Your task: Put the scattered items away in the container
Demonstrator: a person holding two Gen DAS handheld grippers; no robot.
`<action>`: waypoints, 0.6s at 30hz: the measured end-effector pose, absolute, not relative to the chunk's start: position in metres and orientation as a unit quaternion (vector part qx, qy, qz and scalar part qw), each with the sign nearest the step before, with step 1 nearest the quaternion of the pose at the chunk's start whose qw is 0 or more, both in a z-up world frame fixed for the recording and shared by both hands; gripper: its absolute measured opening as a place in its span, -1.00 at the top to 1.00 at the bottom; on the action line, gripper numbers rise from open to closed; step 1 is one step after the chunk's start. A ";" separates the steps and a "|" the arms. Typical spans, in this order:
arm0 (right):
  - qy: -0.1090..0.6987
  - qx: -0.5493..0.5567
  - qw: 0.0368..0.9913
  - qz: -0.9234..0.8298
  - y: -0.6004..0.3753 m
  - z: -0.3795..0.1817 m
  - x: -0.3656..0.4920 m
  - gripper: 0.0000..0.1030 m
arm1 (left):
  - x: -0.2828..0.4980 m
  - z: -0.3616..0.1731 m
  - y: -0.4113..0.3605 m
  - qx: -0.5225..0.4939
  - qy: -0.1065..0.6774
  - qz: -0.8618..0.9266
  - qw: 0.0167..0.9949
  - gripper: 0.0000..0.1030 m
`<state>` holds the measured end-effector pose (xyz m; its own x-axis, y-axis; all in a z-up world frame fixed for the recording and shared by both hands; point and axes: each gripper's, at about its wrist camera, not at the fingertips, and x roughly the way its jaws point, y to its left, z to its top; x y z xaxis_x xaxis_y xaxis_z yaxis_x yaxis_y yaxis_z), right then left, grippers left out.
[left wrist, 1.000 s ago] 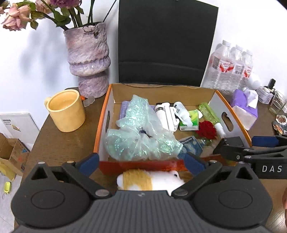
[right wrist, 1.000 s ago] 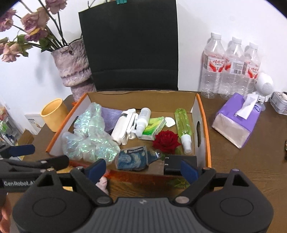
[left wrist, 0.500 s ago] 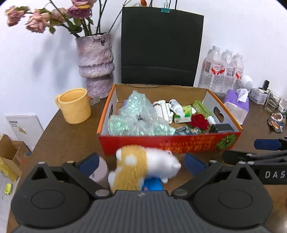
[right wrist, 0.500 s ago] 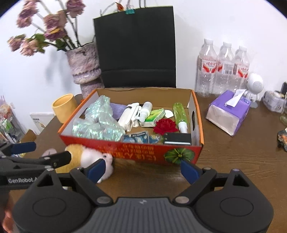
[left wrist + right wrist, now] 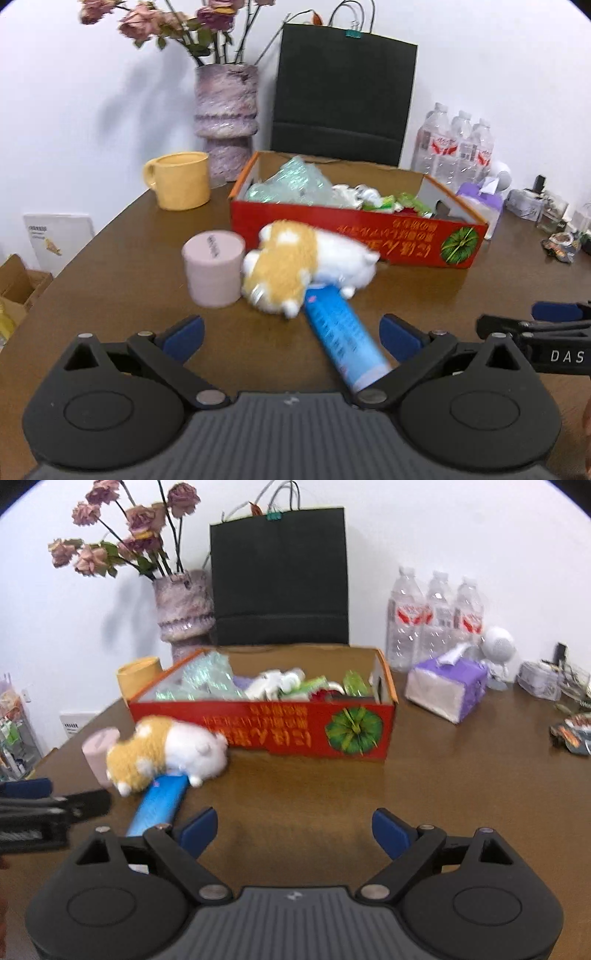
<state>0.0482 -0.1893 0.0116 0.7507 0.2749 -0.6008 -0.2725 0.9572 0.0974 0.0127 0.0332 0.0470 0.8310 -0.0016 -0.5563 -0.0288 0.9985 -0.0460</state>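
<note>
On the brown table (image 5: pixel 110 280), both grippers, left (image 5: pixel 291 334) and right (image 5: pixel 293 830), pull back from the box (image 5: pixel 295 727), jaws open and empty, exposing plush (image 5: pixel 306 264), tube (image 5: pixel 341 338) and jar (image 5: pixel 214 267) outside it, so tidying remains.

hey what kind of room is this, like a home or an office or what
Probably a home or small office room, not a kitchen or workshop. A brown wooden table stands against a white wall, with a vase of dried roses, a black paper shopping bag and a tissue box.
</note>
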 end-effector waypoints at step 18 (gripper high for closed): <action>0.342 0.027 0.933 0.103 -0.215 -0.034 0.027 -1.00 | -0.004 0.004 0.030 0.034 0.334 -0.013 0.942 -1.00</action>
<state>0.0271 -0.2145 -0.0336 0.7443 0.2110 -0.6337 -0.1738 0.9773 0.1212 -0.0037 0.0301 0.0040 0.7764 -0.0008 -0.6303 0.0467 0.9973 0.0563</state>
